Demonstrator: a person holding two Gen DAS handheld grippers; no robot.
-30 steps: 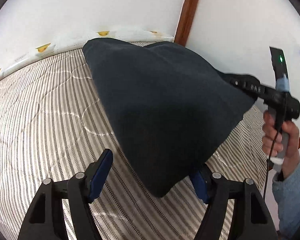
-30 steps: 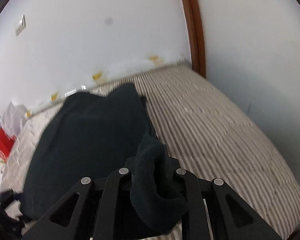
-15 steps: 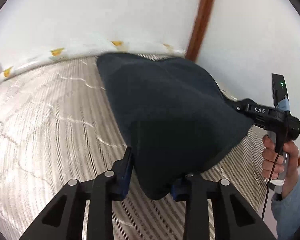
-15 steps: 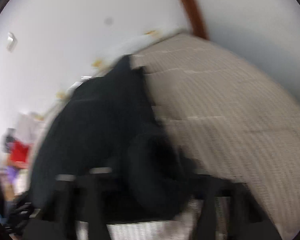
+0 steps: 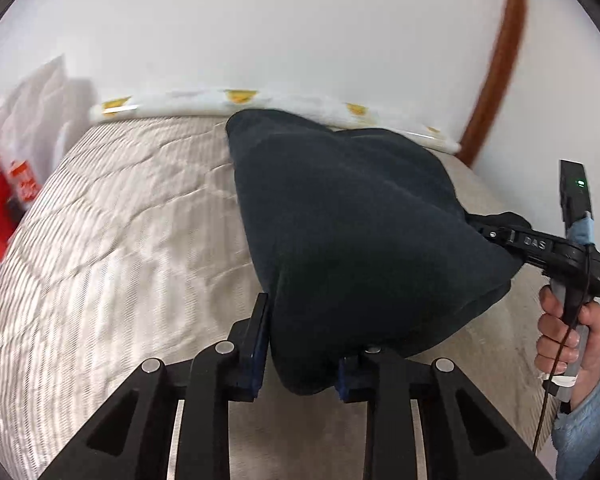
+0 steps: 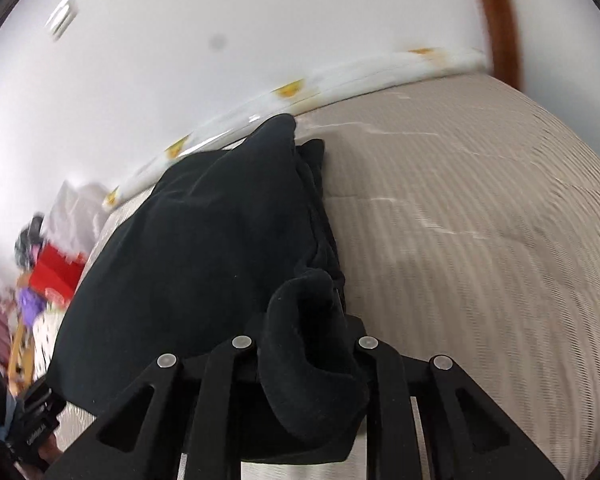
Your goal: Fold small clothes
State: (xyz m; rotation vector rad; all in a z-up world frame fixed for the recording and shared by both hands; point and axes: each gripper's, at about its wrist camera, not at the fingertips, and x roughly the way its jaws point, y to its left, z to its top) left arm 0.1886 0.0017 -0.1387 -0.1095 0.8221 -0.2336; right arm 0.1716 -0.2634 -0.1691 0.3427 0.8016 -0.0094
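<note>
While gripper-held both ends: dark garment point(image 5: 352, 232) lengthwise toward wall point(image 5: 300, 28)

Both wrist views close, angled down over the mattress point(image 5: 112, 264), sharing the dark garment point(image 5: 352, 240).

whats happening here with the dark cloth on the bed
A person is folding a dark garment on a striped mattress, using hand-held tongs in each hand. The left tongs are clamped on a near corner of the garment, and the right tongs grip another bunched edge, with the person's hand around that tool's handle. The near side is lifted off the mattress while the far end lies by the wall. The fold is not finished yet.
</note>
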